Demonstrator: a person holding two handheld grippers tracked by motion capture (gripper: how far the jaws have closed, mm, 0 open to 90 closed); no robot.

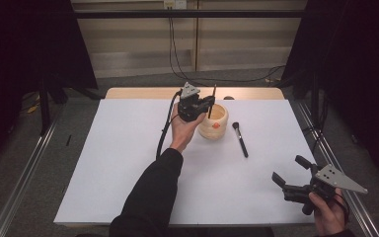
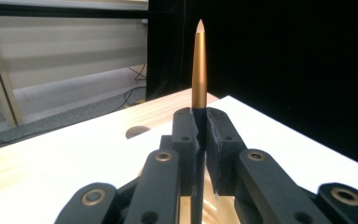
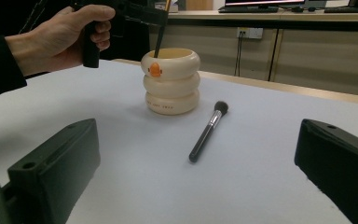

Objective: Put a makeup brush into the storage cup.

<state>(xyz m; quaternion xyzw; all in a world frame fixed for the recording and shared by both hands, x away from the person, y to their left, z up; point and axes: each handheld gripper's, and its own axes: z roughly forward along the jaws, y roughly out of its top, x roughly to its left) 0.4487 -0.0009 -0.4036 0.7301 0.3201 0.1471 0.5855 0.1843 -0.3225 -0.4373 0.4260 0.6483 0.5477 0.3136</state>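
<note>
Nearest the person, at the table's right front corner, the right gripper [image 1: 288, 171] sat in the right hand [image 1: 328, 212] with its two blocky black jaws spread wide and nothing between them; a grey three-cornered plate lay on top of it. In the right gripper view those jaws framed the matte white tabletop [image 3: 261, 186], smooth and flat, with a strip of pale wood showing along its far edge.

Farther in, a makeup brush [image 1: 240, 138] lay flat on the white surface, just to the right of the holder and apart from it: a slim glossy black handle, a short metallic ferrule and a soft, dark, rounded tuft pointing toward the far side.

Beyond it stood the brush holder [image 3: 171, 82], a cream cup shaped like three stacked rounded rings, smooth and slightly shiny, with a small orange mark on its front. A thin dark brush [image 3: 161, 35] stood nearly upright in its open mouth, its lower end hidden inside.

The left gripper [image 1: 208, 102], held in the left hand [image 1: 183, 129] just over the holder's left rim, had its jaws clamped together on this brush. In the left gripper view the black pads pinched the stem, and a satiny gold handle [image 2: 199, 70] rose above them, tapering to a pale point.
</note>
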